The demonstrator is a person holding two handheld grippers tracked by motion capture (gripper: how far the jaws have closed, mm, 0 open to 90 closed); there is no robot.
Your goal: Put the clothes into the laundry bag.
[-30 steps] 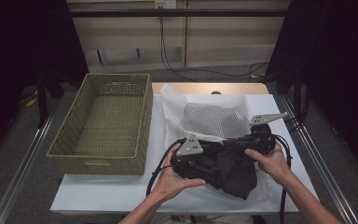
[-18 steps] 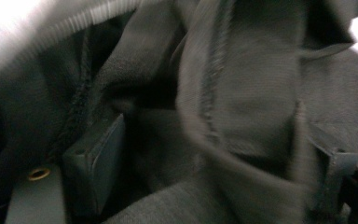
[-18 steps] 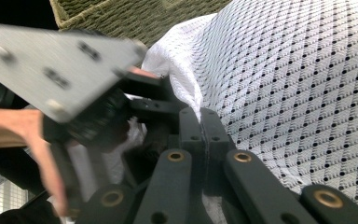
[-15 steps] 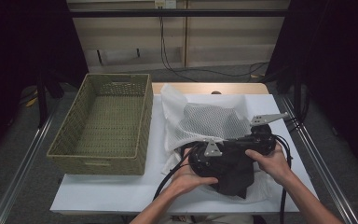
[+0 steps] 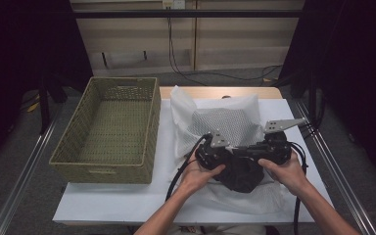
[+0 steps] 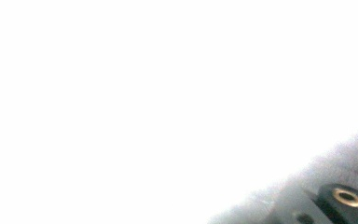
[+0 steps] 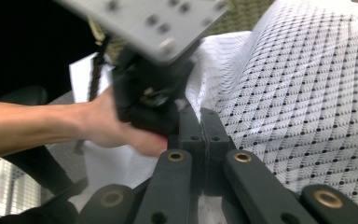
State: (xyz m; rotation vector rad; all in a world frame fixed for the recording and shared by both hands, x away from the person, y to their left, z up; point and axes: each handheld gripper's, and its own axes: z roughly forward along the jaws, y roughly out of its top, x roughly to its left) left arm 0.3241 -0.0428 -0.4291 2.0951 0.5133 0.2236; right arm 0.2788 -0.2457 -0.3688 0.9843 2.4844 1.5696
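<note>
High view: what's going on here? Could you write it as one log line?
left gripper: beside right gripper, both on dark cloth | right jaws: together | white mesh bag: behind them | wicker basket: empty, left

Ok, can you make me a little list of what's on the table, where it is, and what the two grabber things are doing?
basket: woven basket, left side of the table, nothing in it
bag: white mesh bag, right of the basket
dark thing: black cloth on the bag's near part
left gripper: on the black cloth, jaws hidden
right gripper: jaws together, against the white mesh bag
hands: one on each gripper
</note>
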